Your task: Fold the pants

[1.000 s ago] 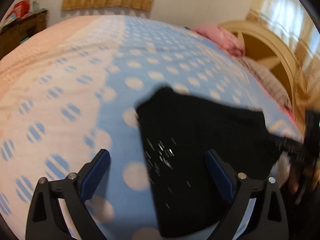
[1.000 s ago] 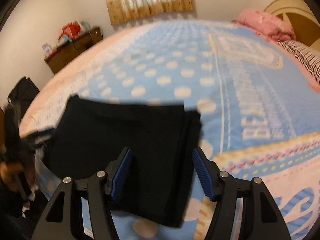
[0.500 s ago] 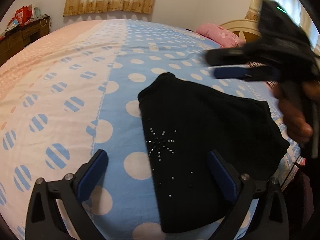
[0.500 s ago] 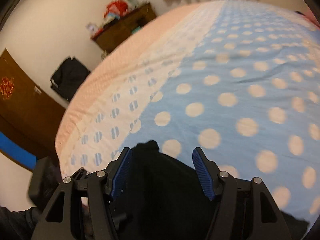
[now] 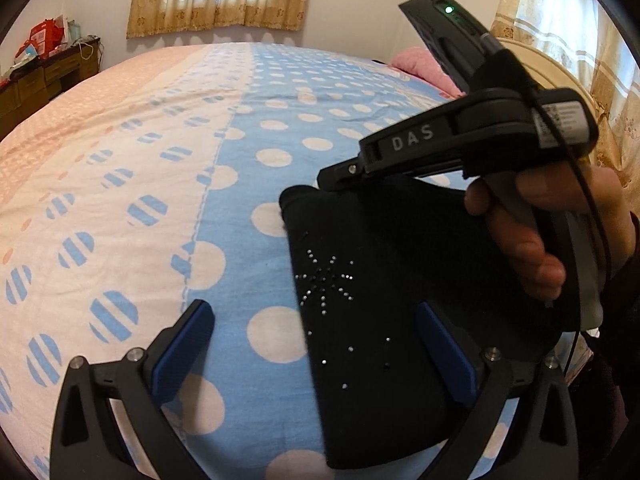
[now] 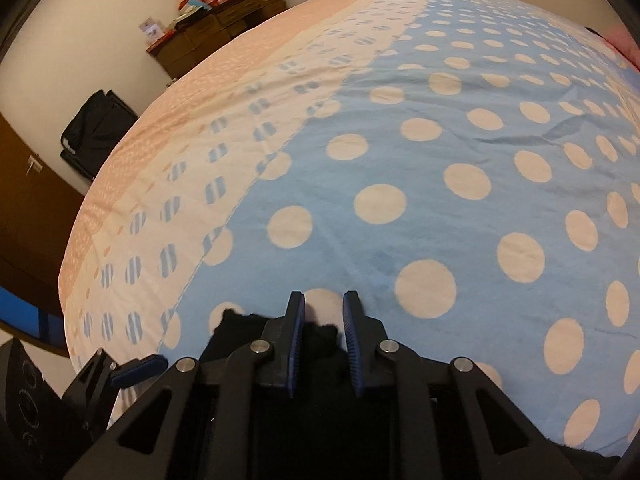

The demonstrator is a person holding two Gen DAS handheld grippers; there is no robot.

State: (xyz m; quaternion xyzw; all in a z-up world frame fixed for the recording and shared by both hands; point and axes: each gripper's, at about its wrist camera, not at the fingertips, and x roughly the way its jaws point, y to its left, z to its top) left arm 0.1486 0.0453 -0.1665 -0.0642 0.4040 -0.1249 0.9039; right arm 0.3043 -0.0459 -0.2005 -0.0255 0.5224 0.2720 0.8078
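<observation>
The black pants (image 5: 384, 304), folded into a compact stack with a rhinestone starburst on top, lie on the blue polka-dot bedspread (image 5: 256, 128) near its front edge. My left gripper (image 5: 316, 344) is open and empty, with its fingers either side of the stack's left part. My right gripper (image 6: 323, 328) has its jaws nearly closed around the far edge of the pants (image 6: 320, 338). In the left wrist view the right gripper (image 5: 340, 172) reaches in from the right over the stack's far corner.
A wooden dresser (image 6: 216, 28) with clutter stands against the far wall. A black bag (image 6: 96, 128) sits on the floor left of the bed. Pink pillows (image 5: 420, 64) and a cream headboard (image 5: 560, 68) are at the right.
My right gripper swung over the stack to its far edge and narrowed its jaws there. The left gripper stayed open and almost still.
</observation>
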